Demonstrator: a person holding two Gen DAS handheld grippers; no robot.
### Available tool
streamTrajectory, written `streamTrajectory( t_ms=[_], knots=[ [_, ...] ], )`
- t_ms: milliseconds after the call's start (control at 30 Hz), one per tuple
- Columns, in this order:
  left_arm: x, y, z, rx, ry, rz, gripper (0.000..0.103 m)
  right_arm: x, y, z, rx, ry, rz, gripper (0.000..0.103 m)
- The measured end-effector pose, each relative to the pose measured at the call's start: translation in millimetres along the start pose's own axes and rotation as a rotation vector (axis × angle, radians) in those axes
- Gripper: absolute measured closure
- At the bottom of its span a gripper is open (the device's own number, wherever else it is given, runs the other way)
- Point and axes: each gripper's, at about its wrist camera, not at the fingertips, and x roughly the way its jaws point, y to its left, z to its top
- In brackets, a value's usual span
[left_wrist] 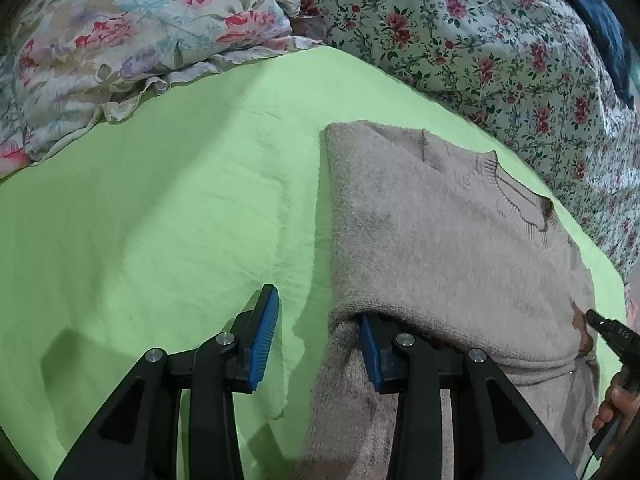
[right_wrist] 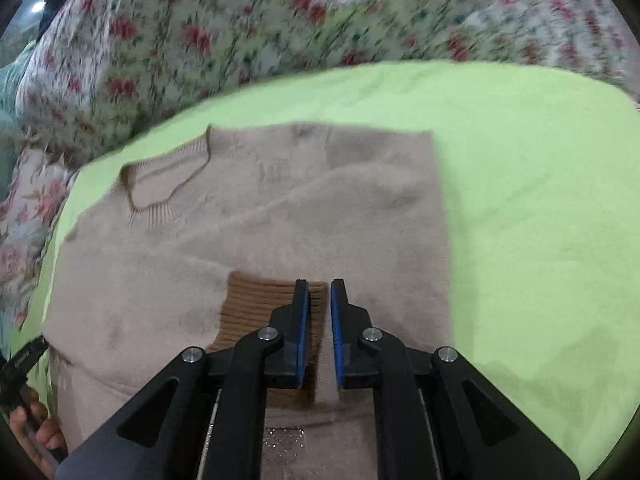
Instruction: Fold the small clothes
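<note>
A bright green bed sheet (left_wrist: 160, 200) fills most of both views, and on it lies a beige fuzzy knitted sweater (left_wrist: 440, 232), partly folded. In the left wrist view the sweater takes the right half of the frame; in the right wrist view it lies in the centre and the left part. Behind the sheet, along the top of both views, there is a white cover with small red flowers (left_wrist: 460, 40). In the upper left of the left wrist view rests a pale pillow with large pastel flowers (left_wrist: 132, 32).

The ribbed round collar (right_wrist: 160, 188) of the sweater is in the left centre of the right wrist view. A brown ribbed cuff (right_wrist: 256, 312) lies on the sweater body in the lower centre.

The left gripper (left_wrist: 318, 336) has its jaws spread partly: one blue pad (left_wrist: 266, 332) stands free over the green sheet, and the other one goes under a folded edge of the sweater. The right gripper (right_wrist: 319, 328) has its jaws almost pressed together with a narrow gap, nothing between them, over the cuff.

A hand (left_wrist: 616, 404) shows at the lower right edge of the left wrist view.
</note>
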Motion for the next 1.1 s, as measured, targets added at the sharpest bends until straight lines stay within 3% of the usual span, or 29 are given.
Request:
streamTrajectory(
  t_ms=[67, 167, 300, 400, 467, 500, 600, 633, 1100],
  knots=[
    [0.7, -0.8, -0.2, 0.004, 0.002, 0.007, 0.063, -11.4, 13.5, -3.3, -0.037, -0.032, 0.058, 0.091],
    [0.3, -2.8, 0.4, 0.014, 0.007, 0.018, 0.063, -1.3, 35.2, -12.9, -0.104, 0.034, 0.168, 0.090],
    [-9.4, -0.2, -4.4, 0.031, 0.020, 0.012, 0.063, 23.1, 10.7, -23.0, -0.026, 0.110, 0.104, 0.090],
    [-22.6, -0.5, -15.7, 0.072, 0.026, 0.015, 0.064, 2.6, -6.3, -24.6, 0.006, 0.079, 0.035, 0.090],
    [-34.9, 0.6, -28.5, 0.096, 0.040, -0.003, 0.064, -17.9, -14.9, -28.6, 0.024, 0.062, 0.066, 0.088],
    [-42.4, 1.5, -36.6, 0.105, 0.048, -0.022, 0.064, -30.8, -19.4, -31.9, 0.033, 0.055, 0.088, 0.086],
    [-70.2, 1.3, -68.5, 0.142, 0.080, -0.084, 0.060, -63.5, -24.7, -47.8, 0.030, 0.026, 0.109, 0.057],
    [-77.4, 0.8, -77.3, 0.153, 0.087, -0.097, 0.059, -73.8, -25.8, -55.3, 0.029, 0.021, 0.121, 0.054],
    [-166.0, 20.6, -213.7, 0.188, 0.208, -0.217, 0.044, -171.3, -68.1, -186.6, 0.131, 0.096, 0.259, 0.047]
  ],
)
